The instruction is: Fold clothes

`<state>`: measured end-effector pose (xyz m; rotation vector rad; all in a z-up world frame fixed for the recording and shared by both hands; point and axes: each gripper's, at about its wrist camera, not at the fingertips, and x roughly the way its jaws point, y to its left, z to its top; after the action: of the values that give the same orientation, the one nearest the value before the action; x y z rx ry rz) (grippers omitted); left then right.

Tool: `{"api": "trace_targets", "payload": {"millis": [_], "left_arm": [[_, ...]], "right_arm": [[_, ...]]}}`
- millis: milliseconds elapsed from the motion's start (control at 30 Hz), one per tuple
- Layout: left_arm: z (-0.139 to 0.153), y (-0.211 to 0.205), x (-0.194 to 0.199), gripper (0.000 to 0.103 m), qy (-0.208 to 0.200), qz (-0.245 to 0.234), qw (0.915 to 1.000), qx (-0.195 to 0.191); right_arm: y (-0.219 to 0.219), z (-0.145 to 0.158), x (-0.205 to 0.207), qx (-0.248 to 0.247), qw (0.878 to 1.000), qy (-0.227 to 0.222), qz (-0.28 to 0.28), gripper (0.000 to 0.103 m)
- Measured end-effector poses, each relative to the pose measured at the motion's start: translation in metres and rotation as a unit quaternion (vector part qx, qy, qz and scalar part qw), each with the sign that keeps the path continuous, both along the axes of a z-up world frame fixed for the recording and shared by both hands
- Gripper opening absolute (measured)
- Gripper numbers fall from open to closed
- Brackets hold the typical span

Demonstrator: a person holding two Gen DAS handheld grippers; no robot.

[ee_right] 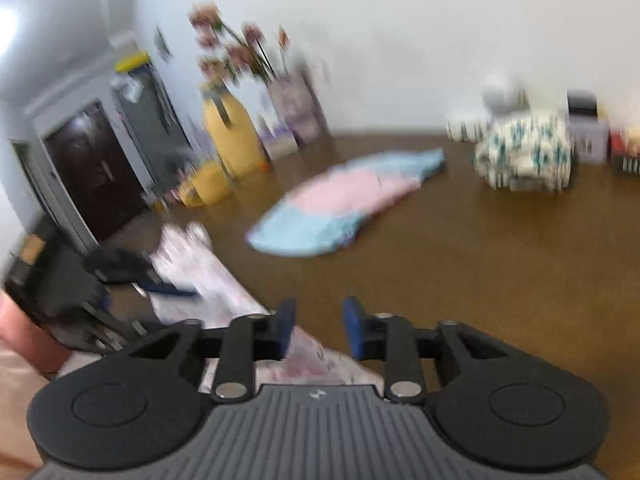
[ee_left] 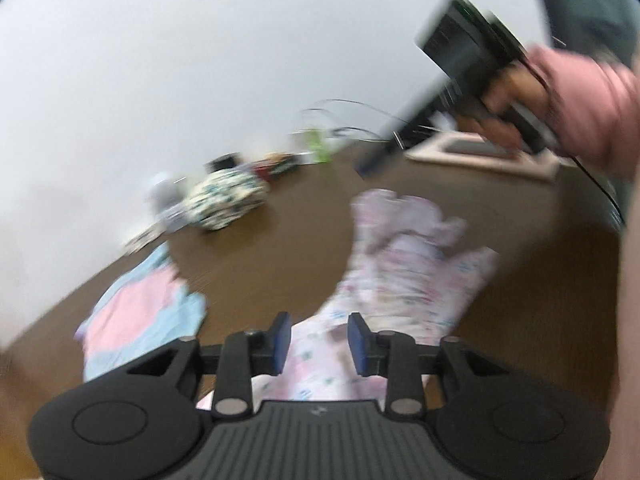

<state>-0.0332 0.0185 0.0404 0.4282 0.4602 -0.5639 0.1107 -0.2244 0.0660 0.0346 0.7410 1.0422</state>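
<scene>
Below, crumpled pale printed garment (ee_left: 404, 280) sprawls on smooth brown table (ee_left: 280, 248).

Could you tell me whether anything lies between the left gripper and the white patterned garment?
Nothing visible does. The left gripper hangs with open jaws directly over the patterned garment; the pink-and-blue cloth lies off to its left.

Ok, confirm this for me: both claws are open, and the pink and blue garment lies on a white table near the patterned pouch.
Wrong on the table: it is brown wood, as the right wrist view shows. The rest holds: left claw and right claw are open, and the pink and blue garment lies near the patterned pouch.
</scene>
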Motion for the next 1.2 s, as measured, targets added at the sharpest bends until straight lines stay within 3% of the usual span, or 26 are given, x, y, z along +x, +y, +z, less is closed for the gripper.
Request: {"api": "trace_targets", "payload": {"millis": [100, 233, 333, 500, 600, 733, 867, 933, 1000, 1067, 1167, 1200], "left_arm": [[0.002, 0.013, 0.000, 0.030, 0.010, 0.043, 0.9989, -0.017], [0.001, 0.026, 0.003, 0.030, 0.025, 0.086, 0.9953, -0.035], [-0.002, 0.026, 0.011, 0.030, 0.040, 0.087, 0.9939, -0.055], [-0.011, 0.009, 0.030, 0.029, 0.062, 0.069, 0.9931, -0.073], [-0.023, 0.001, 0.037, 0.029, 0.086, 0.070, 0.9924, -0.053], [-0.032, 0.019, 0.035, 0.029, 0.105, 0.105, 0.9880, -0.044], [-0.024, 0.059, 0.016, 0.031, 0.087, 0.162, 0.9808, -0.065], [-0.013, 0.088, 0.001, 0.037, 0.068, 0.217, 0.9705, -0.081], [-0.003, 0.118, -0.013, 0.046, 0.044, 0.290, 0.9522, -0.085], [0.003, 0.147, -0.022, 0.050, 0.032, 0.360, 0.9283, -0.087], [0.007, 0.191, -0.024, 0.050, 0.038, 0.453, 0.8854, -0.095], [0.007, 0.202, -0.024, 0.050, 0.046, 0.470, 0.8760, -0.100]], "right_arm": [[0.022, -0.025, -0.010, -0.031, 0.999, 0.017, 0.030, 0.020], [0.031, -0.043, -0.043, -0.074, 0.995, -0.011, 0.065, 0.020], [0.031, -0.050, -0.061, -0.108, 0.991, -0.048, 0.066, 0.020], [0.029, -0.054, -0.064, -0.095, 0.993, -0.048, 0.055, 0.019], [0.029, -0.055, -0.068, -0.092, 0.993, -0.060, 0.049, 0.019], [0.029, -0.057, -0.071, -0.094, 0.992, -0.071, 0.044, 0.019], [0.029, -0.057, -0.071, -0.091, 0.992, -0.072, 0.042, 0.019], [0.029, -0.058, -0.072, -0.091, 0.992, -0.073, 0.041, 0.019], [0.029, -0.058, -0.073, -0.093, 0.992, -0.077, 0.042, 0.019], [0.030, -0.057, -0.073, -0.098, 0.991, -0.083, 0.046, 0.020], [0.035, -0.056, -0.076, -0.114, 0.988, -0.094, 0.050, 0.019], [0.037, -0.056, -0.077, -0.119, 0.987, -0.098, 0.052, 0.019]]}}
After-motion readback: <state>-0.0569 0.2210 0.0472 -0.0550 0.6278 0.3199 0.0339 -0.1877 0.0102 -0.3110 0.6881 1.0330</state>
